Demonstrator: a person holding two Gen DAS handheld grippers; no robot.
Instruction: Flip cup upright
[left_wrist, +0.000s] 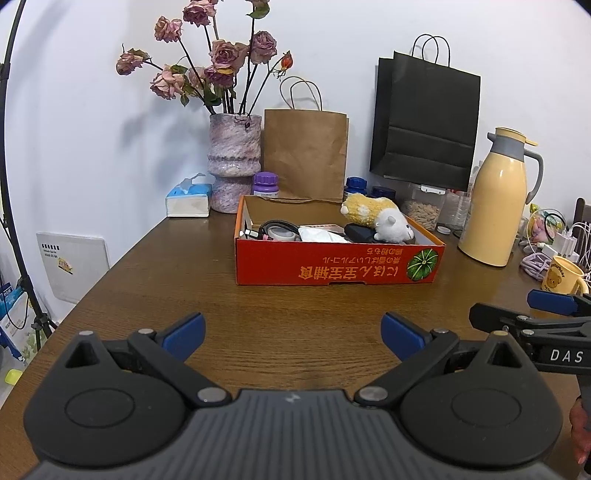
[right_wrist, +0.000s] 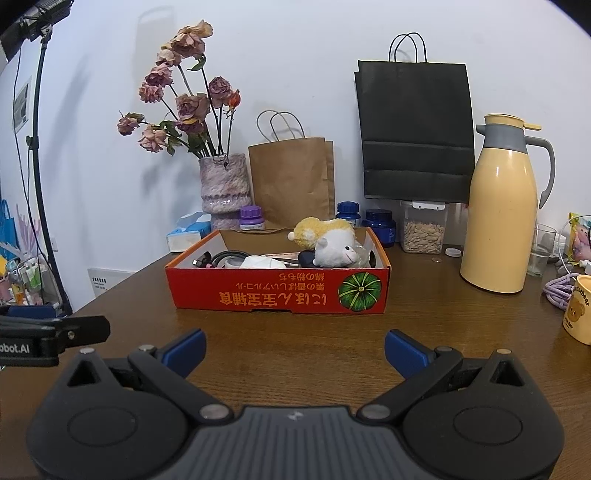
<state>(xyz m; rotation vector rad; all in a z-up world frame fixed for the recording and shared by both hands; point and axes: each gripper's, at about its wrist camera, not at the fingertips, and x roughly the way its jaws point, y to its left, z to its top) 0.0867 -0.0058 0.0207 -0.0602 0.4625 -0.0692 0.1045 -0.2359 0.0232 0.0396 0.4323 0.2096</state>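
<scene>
A yellow cup (left_wrist: 562, 276) printed with a bear stands on the brown table (left_wrist: 295, 310) at the far right, rim up as far as I can see; in the right wrist view the cup (right_wrist: 580, 311) is cut by the frame edge. My left gripper (left_wrist: 293, 334) hovers open over bare table, well left of the cup, nothing between its blue pads. My right gripper (right_wrist: 295, 350) is open too, empty, with the cup ahead to its right. One of its fingers (left_wrist: 550, 300) shows just in front of the cup in the left wrist view.
A red cardboard box (right_wrist: 277, 293) with a plush toy (right_wrist: 332, 242) and odds and ends sits ahead at centre. A yellow thermos jug (right_wrist: 498, 206), a glass (right_wrist: 541, 247), purple cable (right_wrist: 557, 291), jars, paper bags and a vase of dried roses (right_wrist: 221, 188) line the back.
</scene>
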